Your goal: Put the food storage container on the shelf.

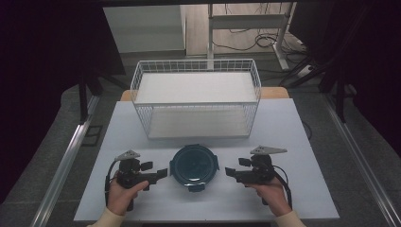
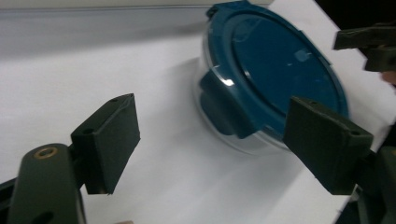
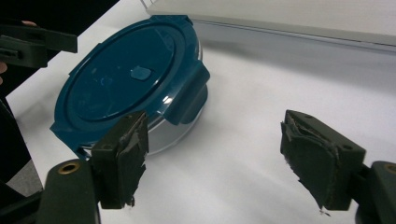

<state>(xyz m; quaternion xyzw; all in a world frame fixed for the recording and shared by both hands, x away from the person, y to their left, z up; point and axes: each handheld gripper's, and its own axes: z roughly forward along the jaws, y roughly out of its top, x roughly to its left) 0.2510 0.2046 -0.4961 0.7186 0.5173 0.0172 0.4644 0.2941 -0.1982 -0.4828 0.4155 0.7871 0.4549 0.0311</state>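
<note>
A round clear container with a dark blue clip-on lid (image 1: 194, 164) sits on the white table (image 1: 283, 127) near the front middle, its lid on. My left gripper (image 1: 162, 173) is just to its left and points at it, open with nothing between its fingers. From the other side my right gripper (image 1: 231, 171) faces it, also open and holding nothing. In the left gripper view the container (image 2: 280, 70) lies ahead and to the right of the spread left gripper (image 2: 217, 140). In the right gripper view the container (image 3: 126, 84) lies ahead and to the left of the right gripper (image 3: 219, 156).
A white wire basket (image 1: 196, 66) stands behind the container, across the table's far half. Bare table lies on both sides of the basket and along the front edge. Beyond the table are desk legs and cables on the floor.
</note>
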